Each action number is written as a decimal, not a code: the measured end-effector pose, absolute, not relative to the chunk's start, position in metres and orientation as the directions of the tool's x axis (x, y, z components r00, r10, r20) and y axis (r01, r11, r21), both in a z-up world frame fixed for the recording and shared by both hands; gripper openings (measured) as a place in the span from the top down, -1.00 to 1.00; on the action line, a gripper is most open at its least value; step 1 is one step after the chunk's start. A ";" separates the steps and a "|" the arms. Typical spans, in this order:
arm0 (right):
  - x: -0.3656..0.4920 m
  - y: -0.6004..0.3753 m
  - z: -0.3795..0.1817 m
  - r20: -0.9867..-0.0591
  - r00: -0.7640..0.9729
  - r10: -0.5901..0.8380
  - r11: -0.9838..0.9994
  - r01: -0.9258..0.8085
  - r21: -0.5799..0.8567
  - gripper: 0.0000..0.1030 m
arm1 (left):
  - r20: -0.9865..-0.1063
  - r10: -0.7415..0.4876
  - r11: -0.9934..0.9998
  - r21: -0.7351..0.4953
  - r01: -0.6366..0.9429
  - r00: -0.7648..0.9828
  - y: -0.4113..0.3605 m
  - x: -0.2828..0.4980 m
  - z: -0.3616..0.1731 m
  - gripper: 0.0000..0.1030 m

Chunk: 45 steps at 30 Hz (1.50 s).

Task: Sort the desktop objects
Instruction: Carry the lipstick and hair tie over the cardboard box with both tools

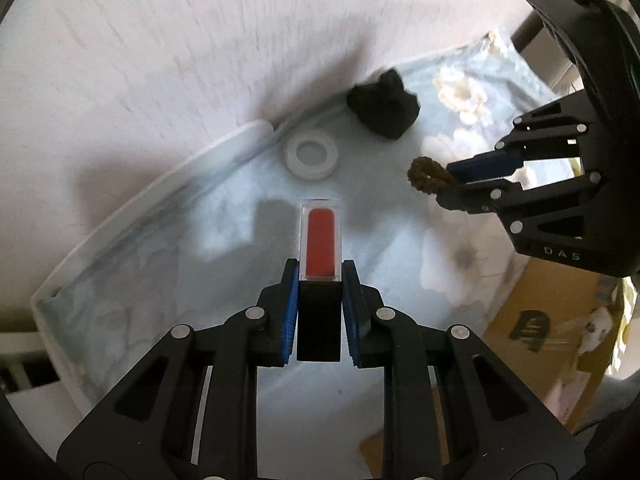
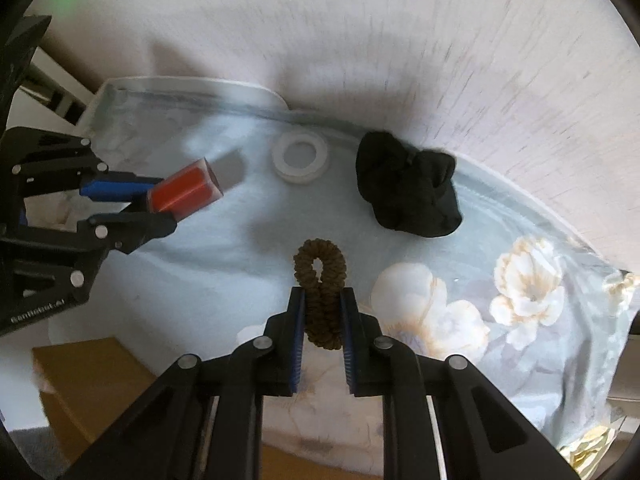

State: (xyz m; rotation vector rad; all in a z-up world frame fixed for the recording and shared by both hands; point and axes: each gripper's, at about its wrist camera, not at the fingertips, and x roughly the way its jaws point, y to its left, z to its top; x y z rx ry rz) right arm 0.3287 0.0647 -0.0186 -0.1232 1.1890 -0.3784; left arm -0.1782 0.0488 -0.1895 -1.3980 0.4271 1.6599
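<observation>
My left gripper (image 1: 320, 280) is shut on a lipstick (image 1: 320, 248) with a clear red tube and a black cap, held above the table; it also shows in the right wrist view (image 2: 186, 190). My right gripper (image 2: 322, 304) is shut on a brown hair tie (image 2: 322, 276), which hangs in a loop between the pads; it also shows in the left wrist view (image 1: 426, 174). A black scrunchie (image 2: 408, 188) and a white tape roll (image 2: 300, 156) lie on the floral tablecloth (image 2: 520, 280) near the wall.
A pale textured wall (image 2: 360, 40) rises right behind the table. A brown cardboard box (image 2: 84, 376) sits below the table's front edge, also seen in the left wrist view (image 1: 540, 320). The tablecloth's white rim (image 1: 120, 216) curves along the left.
</observation>
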 end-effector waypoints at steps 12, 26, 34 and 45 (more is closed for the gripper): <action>0.262 0.103 0.068 -0.816 0.499 -0.292 0.955 0.112 -0.274 0.70 | -0.867 0.499 -0.522 -0.320 -0.791 0.021 0.018 -0.123 -0.089 0.65; 0.184 0.119 0.017 -0.845 0.486 -0.222 0.973 0.051 -0.226 0.70 | -0.870 0.491 -0.489 -0.308 -0.816 0.034 -0.008 -0.002 -0.064 0.65; 0.153 0.122 -0.005 -0.856 0.470 -0.214 0.975 0.049 -0.217 0.70 | -0.868 0.495 -0.521 -0.342 -0.782 0.050 -0.016 0.026 -0.092 0.65; 0.143 0.109 -0.010 -0.856 0.467 -0.222 0.974 0.056 -0.222 0.70 | -0.883 0.467 -0.533 -0.312 -0.786 0.034 -0.011 0.037 -0.097 0.65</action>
